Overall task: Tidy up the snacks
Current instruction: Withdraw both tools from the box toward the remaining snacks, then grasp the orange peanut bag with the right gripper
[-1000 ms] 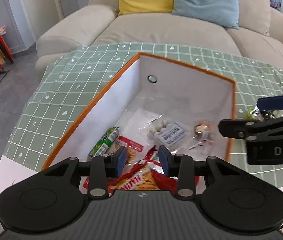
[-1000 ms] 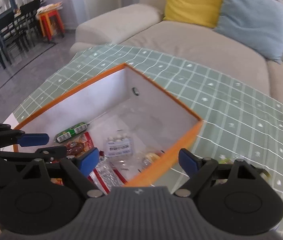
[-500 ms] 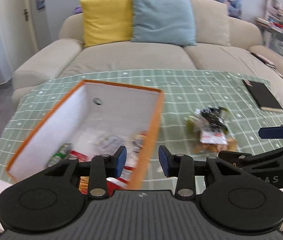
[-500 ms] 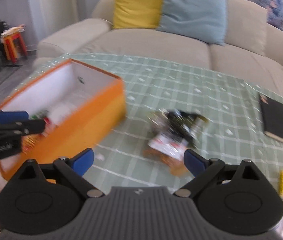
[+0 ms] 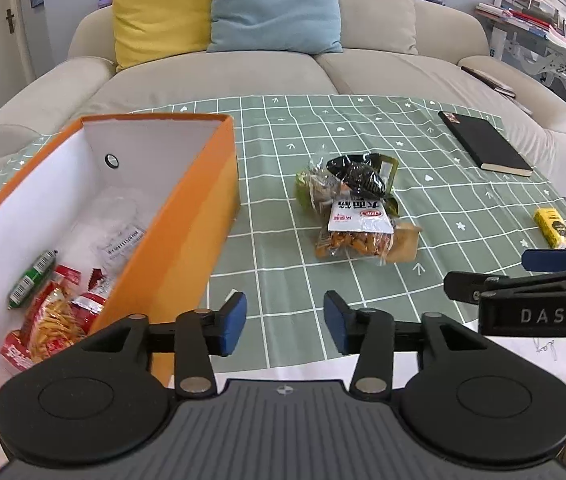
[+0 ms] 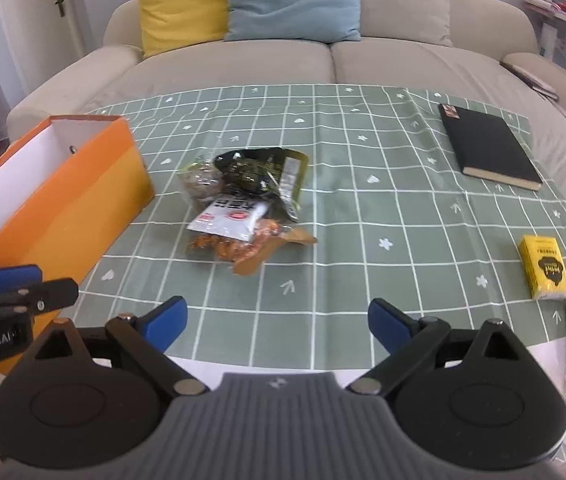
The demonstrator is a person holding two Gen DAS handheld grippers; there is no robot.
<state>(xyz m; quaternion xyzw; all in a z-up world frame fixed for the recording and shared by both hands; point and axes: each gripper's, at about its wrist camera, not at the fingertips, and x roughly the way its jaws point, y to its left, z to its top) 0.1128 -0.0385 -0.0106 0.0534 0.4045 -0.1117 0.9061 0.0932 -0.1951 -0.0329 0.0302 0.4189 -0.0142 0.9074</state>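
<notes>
Reading "DAS" on the right gripper (image 5: 543,280) from the left cam, and "nRobot.AI" on the left gripper (image 6: 11,284) from the right cam; the white label on the snack pile (image 5: 357,208) has red and black print too small to read. Both tilt down over the green checked cloth (image 6: 363,208). Left gripper's jaws have just been opening, nothing between them; right gripper's gape wide, empty. Pile lies ahead, well apart from both, right of the orange box (image 5: 187,216) w/ snack packets (image 5: 51,320) inside.

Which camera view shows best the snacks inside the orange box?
The left wrist view: it looks into the orange box and shows the snack packets on its floor. The right wrist view shows only the box's outer wall and rim.
</notes>
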